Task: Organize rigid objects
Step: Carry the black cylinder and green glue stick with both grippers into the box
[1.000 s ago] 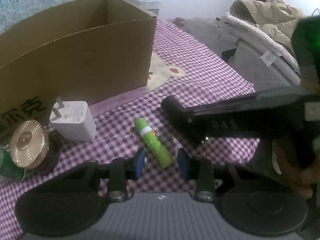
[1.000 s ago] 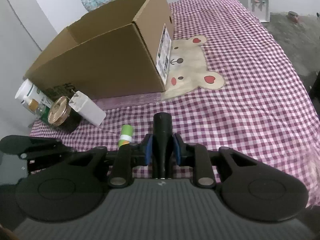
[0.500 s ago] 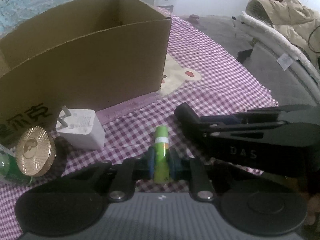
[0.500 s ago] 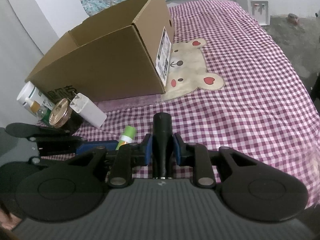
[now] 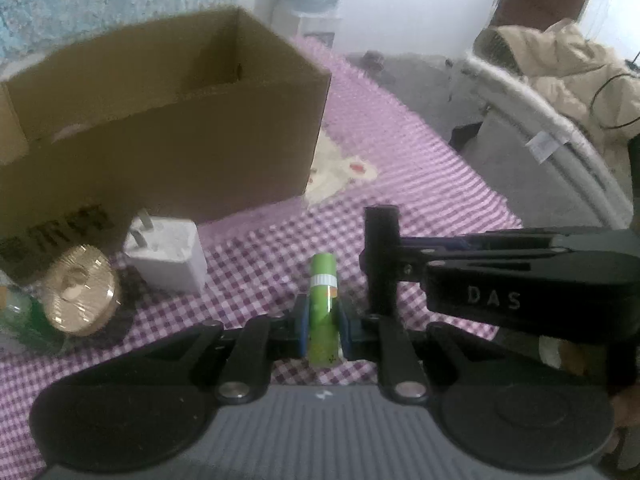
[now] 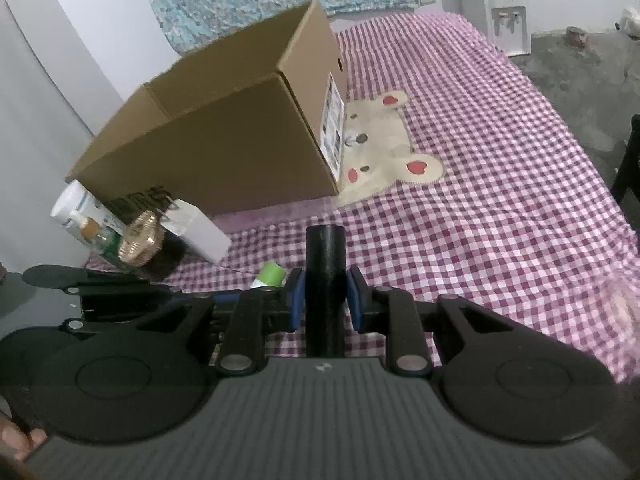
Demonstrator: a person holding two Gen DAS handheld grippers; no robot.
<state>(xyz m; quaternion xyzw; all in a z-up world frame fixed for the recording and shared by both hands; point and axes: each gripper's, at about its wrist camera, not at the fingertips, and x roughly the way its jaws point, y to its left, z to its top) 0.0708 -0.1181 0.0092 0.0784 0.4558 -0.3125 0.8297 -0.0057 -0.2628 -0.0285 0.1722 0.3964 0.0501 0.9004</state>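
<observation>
With both grippers loaded, the carry to the open brown cardboard box [image 5: 168, 128] is looking like the step in hand.

Left gripper [image 5: 323, 330] is clamping the green cylindrical tube with a white band [image 5: 322, 308] near its lower end, pads pressing both sides, tube sticking out forward along the fingers. The tube's lower end is sitting at pad level with the checks showing below it; whether it is clear of the purple-and-white checked cloth [image 6: 500, 208] I cannot tell for sure.

Right gripper [image 6: 325, 300] is clenching a black cylindrical stick [image 6: 325, 280], held across its width, nose pointing toward the box. In the left view that stick [image 5: 380, 256] is standing just right of the tube, apart from it, so the two loads are not fouling each other.

Still lying on the cloth by the box's near wall: a white rectangular plug-in charger [image 5: 166, 254], a gold ribbed round lid on a dark jar [image 5: 78, 290], and a green-and-white bottle [image 6: 86, 216]. They are sitting close together, charger prongs facing the box.

Box opening is facing up, with its near wall rising between the grippers and the inside. My read: both hands need to clear that wall before letting go. Risk is the tube pivoting, since it is gripped off-centre.
</observation>
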